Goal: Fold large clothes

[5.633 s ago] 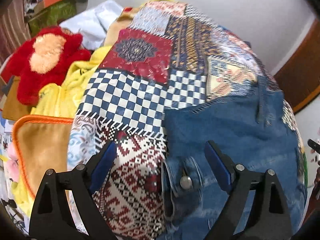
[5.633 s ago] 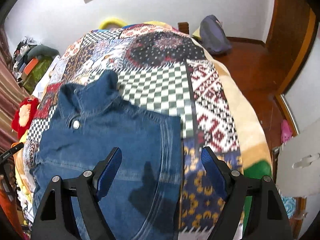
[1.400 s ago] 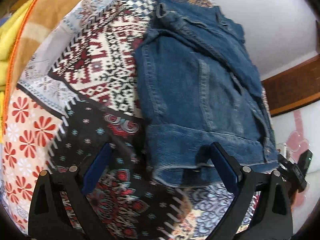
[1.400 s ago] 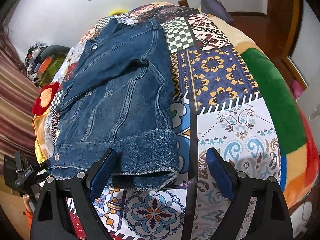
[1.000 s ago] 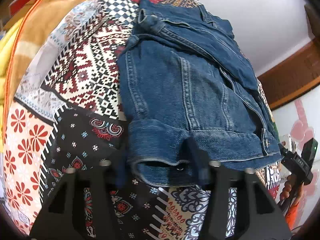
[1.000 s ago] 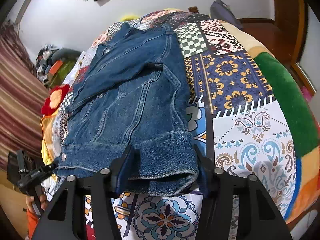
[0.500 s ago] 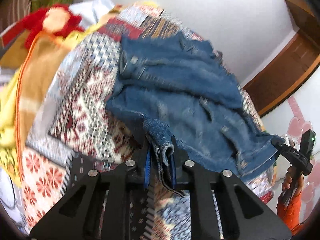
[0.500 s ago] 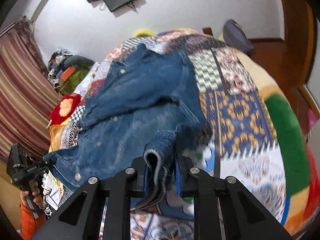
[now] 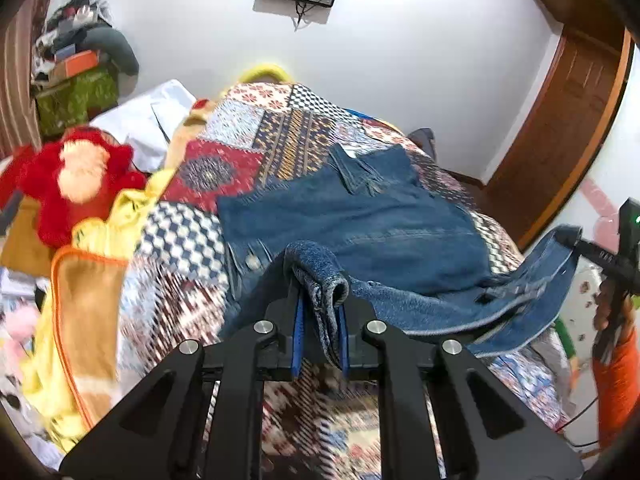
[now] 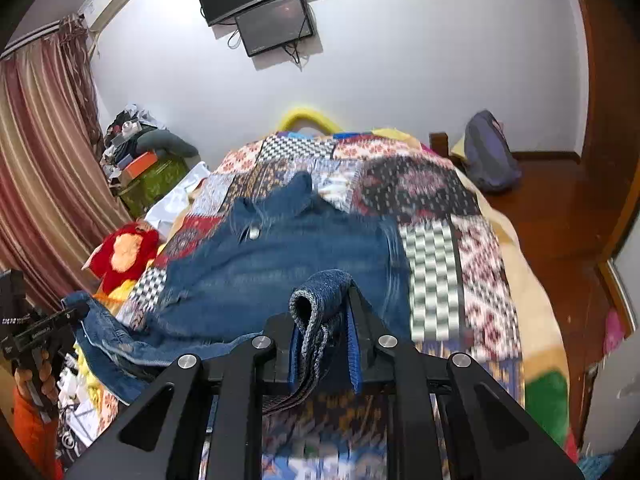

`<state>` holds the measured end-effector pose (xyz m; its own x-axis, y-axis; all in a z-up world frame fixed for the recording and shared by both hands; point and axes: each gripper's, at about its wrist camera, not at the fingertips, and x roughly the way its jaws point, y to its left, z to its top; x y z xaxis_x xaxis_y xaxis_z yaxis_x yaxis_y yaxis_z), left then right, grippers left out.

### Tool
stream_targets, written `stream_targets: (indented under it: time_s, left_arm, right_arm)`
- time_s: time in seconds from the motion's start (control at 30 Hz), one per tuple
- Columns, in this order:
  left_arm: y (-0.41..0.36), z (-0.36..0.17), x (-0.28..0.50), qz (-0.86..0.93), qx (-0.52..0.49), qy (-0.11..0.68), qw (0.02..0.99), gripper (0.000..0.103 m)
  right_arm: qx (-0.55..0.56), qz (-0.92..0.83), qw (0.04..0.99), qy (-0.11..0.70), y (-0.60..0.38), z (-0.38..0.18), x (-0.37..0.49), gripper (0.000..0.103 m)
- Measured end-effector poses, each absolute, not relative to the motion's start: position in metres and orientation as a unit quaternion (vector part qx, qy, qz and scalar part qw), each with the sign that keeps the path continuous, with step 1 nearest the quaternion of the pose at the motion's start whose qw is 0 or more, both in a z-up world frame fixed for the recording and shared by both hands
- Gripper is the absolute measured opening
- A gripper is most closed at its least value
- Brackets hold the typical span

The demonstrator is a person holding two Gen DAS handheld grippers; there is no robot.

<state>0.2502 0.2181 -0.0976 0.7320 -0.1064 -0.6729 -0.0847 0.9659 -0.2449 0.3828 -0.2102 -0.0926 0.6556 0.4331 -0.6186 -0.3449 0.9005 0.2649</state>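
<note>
Gripping the lower hem at its two corners, the left gripper (image 9: 320, 320) and right gripper (image 10: 326, 344) each have their jaws pinched tight on a bunched fold of a denim jacket (image 9: 360, 216), apparently so the bottom edge can be carried evenly toward the collar for a lengthwise fold. The jacket's upper half lies flat on the patchwork bedspread (image 9: 208, 168), collar toward 12 o'clock, while the lifted hem sags in a slack band between the two tools, reaching out to 3 o'clock in the left wrist view. Holding both corners level looks meant to keep that edge straight as it travels. Bare quilt lies open beyond the collar at 12 o'clock and along the 3 o'clock side in the right wrist view. Crowding the bed's edge at 9 o'clock, a red plush toy (image 9: 76, 184) and yellow blanket (image 9: 116, 220) limit room there.
</note>
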Motion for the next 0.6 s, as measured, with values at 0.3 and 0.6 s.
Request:
stream_targets:
  time_s: [0.3,0.6]
  left_arm:
    - [0.255,-0.094,0.324,0.008,-0.167,0.361,0.917,0.012]
    - [0.276,-0.115,0.402,0.024,-0.187,0.374,0.908,0.012]
  right_arm:
    - [0.029,0.204,0.920,0.333,-0.164,-0.076,0.473,0.016]
    - [0.010,0.177,0.920,0.349,-0.127,-0.101,0.565,0.016]
